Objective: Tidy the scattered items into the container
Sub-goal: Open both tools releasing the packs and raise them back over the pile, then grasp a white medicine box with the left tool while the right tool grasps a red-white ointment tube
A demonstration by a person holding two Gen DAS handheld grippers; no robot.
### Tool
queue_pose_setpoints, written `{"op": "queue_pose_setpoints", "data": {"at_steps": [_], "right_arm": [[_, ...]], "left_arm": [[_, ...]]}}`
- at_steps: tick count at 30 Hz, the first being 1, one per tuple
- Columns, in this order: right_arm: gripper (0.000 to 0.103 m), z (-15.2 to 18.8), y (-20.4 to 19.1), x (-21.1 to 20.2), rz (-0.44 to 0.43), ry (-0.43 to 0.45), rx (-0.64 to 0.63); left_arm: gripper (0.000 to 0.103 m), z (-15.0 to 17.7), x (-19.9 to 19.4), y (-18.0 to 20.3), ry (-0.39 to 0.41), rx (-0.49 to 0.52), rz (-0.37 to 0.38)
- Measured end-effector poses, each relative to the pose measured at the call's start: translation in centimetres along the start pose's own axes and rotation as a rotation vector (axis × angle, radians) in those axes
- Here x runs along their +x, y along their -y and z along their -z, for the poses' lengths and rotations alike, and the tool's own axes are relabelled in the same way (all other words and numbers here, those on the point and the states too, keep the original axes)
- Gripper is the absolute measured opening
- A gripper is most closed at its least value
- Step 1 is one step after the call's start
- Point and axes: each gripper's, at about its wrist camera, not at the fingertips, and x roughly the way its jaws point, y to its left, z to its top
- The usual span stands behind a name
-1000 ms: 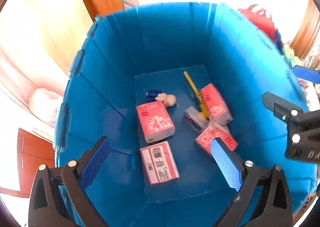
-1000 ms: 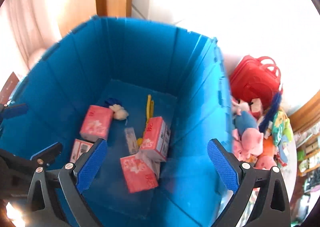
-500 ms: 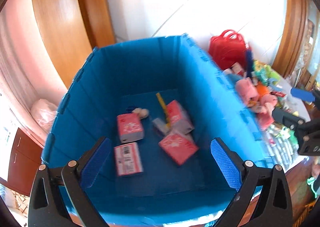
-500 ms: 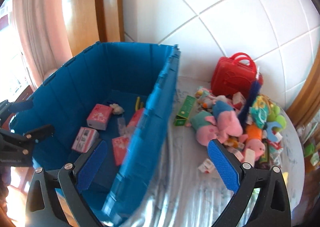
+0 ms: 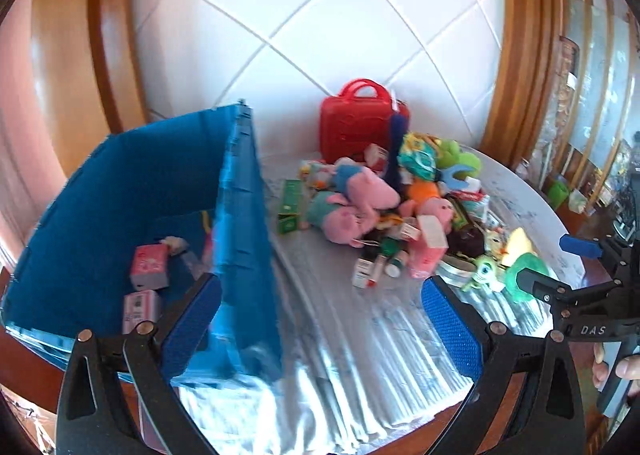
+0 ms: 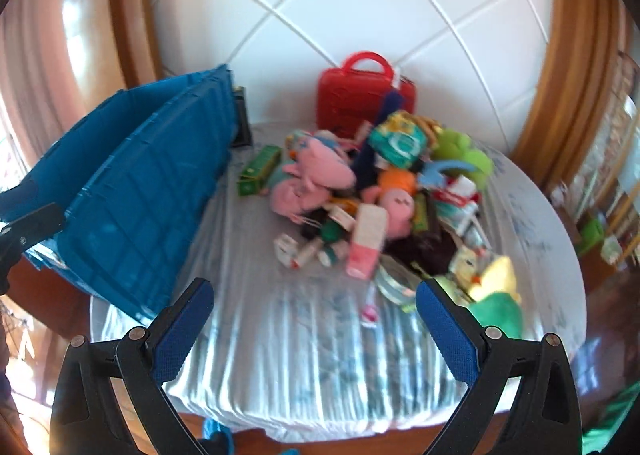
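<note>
Nearest, at the bottom of each frame, the left claw [image 5: 318, 321] and the right claw [image 6: 314, 325] both stood wide, their blue textured pads holding nothing. Beneath them a round tabletop [image 6: 304, 359] wore a pale, wrinkled cloth. Left of centre stood the container [image 5: 240, 223], a ribbed blue plastic crate, with pink boxes [image 5: 149, 267] on its floor. Right of it, mid-frame, the scattered items [image 6: 372, 191] lay heaped: pink plush toys [image 5: 356, 203], a green carton [image 6: 259, 170], small cartons. Behind them a red plastic case [image 6: 362, 95] stood against a white tiled wall [image 6: 360, 3] between wooden frames.
</note>
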Motion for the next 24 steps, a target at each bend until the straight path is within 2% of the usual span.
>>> {"op": "queue_pose_setpoints", "data": {"at_steps": [4,9,17,19,22,24], "right_arm": [[0.103,2.0,3.7,1.0,0.037,-0.021,0.065],[0.103,4.2,6.6,4.0,0.035,-0.074,0.147],[0.102,5.2,7.5,10.6,0.053,-0.132,0.226],[0.095,5.1,7.2,12.4,0.060,-0.146,0.236],[0.083,5.2,6.9,14.9,0.063,-0.169,0.254],[0.079,5.6,7.0,16.7,0.063,-0.202,0.271]], "left_arm": [[0.102,1.0,2.5,2.9,-0.034,0.017,0.021],[0.101,2.4,6.2,4.9,-0.054,0.052,-0.004],[0.099,4.3,13.9,4.1,-0.109,0.047,0.027],[0.092,4.7,16.2,3.9,-0.136,0.050,0.036],[0.088,5.6,20.0,3.6,-0.193,0.042,0.047],[0.085,6.2,22.3,3.4,-0.241,0.032,0.058]]}}
